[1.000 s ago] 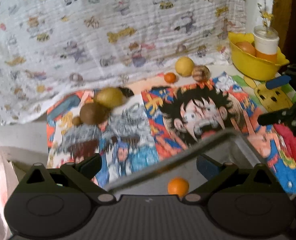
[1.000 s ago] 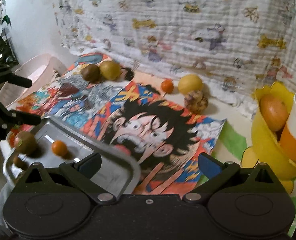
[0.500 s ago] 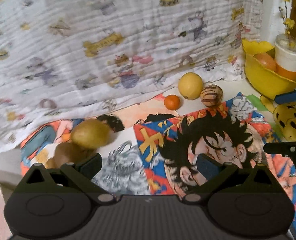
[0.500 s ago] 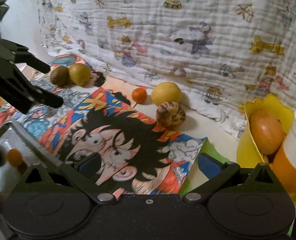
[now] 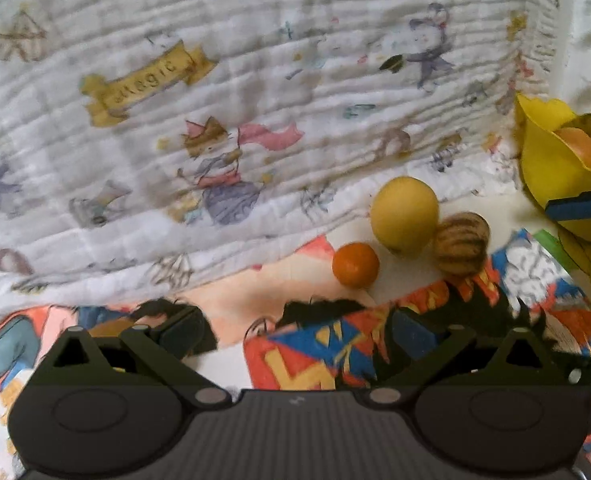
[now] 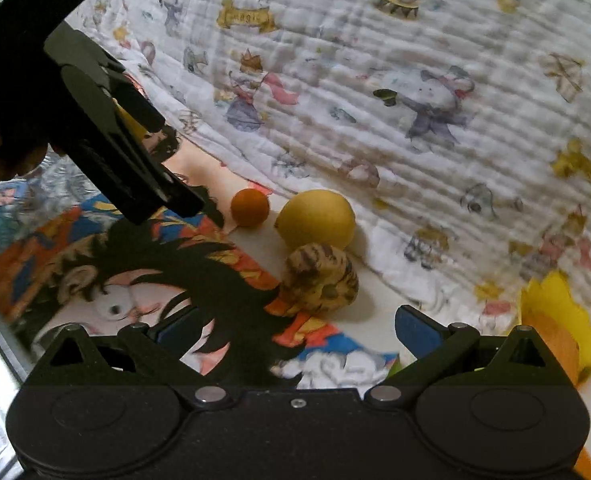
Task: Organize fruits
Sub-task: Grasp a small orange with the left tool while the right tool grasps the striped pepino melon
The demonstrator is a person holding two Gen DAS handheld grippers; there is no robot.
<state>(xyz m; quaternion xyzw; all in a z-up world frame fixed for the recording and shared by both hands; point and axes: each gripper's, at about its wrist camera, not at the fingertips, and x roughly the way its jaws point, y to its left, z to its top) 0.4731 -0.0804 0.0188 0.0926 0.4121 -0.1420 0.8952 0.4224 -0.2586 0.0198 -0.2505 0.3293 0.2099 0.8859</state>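
In the left wrist view, the left gripper (image 5: 295,332) is spread wide and holds nothing, low over the cartoon mat (image 5: 415,344), while a small orange (image 5: 355,265), a lemon (image 5: 404,213) and a striped brown fruit (image 5: 460,242) lie close together beside the printed blanket (image 5: 215,120). In the right wrist view, the right gripper (image 6: 295,330) is also spread and empty, with the striped brown fruit just ahead between its fingers. At least these three fruits are not yet collected, so I judge the task unfinished.
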